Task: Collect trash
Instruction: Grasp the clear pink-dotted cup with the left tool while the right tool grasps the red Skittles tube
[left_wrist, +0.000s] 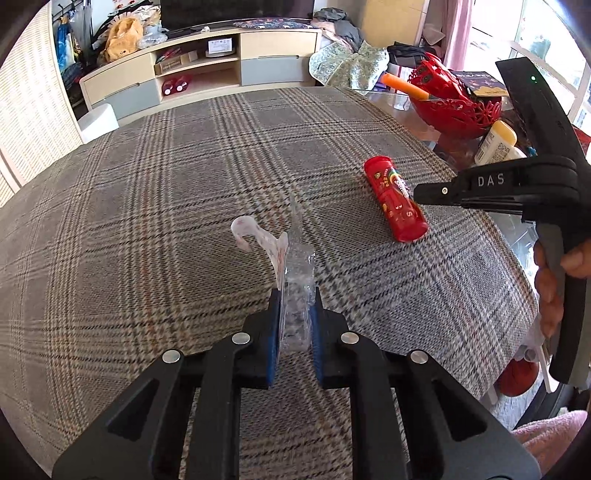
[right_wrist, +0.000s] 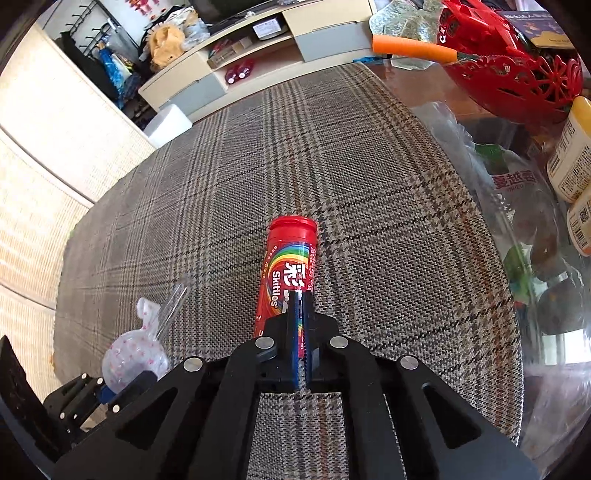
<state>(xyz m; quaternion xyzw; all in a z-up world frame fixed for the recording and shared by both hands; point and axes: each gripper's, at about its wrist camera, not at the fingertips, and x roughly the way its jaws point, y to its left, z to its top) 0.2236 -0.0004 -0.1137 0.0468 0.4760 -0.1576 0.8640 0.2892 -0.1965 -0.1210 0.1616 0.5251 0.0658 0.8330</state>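
Left gripper (left_wrist: 295, 295): clenched on the crumpled clear wrapper (left_wrist: 295, 291), low centre of its view.
Right gripper (right_wrist: 301, 299): pressed together, holding nothing, tips over the tube's near end.
Red candy tube (right_wrist: 290, 273): lies flat on the plaid cloth (right_wrist: 369, 184), long axis running away up-frame, in line with the claw.
Nearer hand: the right.
Room: bare cloth to the tube's left; cloth edge and clutter to its right.

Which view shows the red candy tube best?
The right wrist view: the red candy tube lies lengthwise at centre, cap and rainbow label readable, its near end hidden behind the shut right gripper. The left wrist view shows the tube smaller, off to the right, partly covered by that gripper's tip.
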